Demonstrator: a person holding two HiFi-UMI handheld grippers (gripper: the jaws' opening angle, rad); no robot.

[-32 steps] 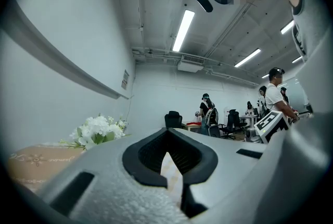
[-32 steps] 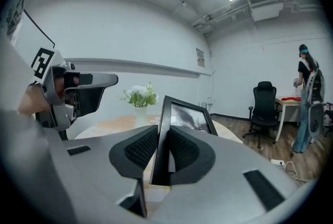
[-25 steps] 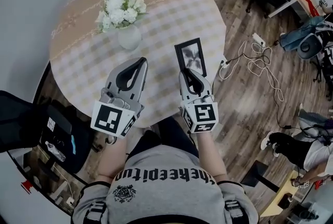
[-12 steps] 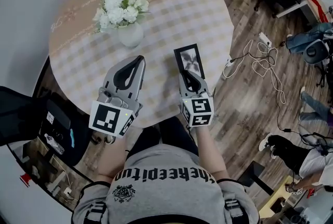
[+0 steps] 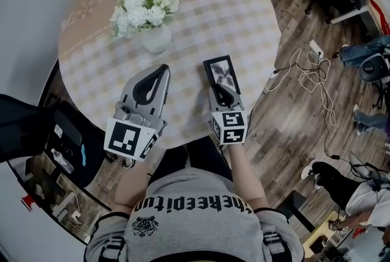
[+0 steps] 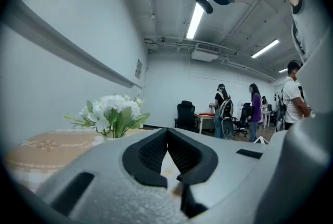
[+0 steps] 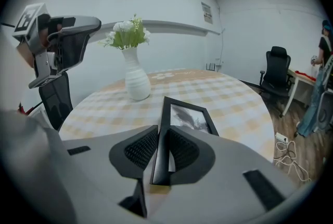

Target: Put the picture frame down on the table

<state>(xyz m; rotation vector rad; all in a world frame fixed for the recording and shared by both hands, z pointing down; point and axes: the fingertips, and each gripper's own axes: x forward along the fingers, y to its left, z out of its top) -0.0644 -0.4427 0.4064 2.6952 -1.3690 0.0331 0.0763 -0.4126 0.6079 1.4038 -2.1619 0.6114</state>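
Our right gripper [image 5: 222, 90] is clamped on the near edge of the picture frame [image 5: 223, 72] over the table [image 5: 244, 17], and our left gripper [image 5: 159, 72] has its jaws together on nothing.

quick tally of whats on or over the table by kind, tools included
picture frame: 1
vase of white flowers: 1
tools: 2, left tool and right tool
total: 4
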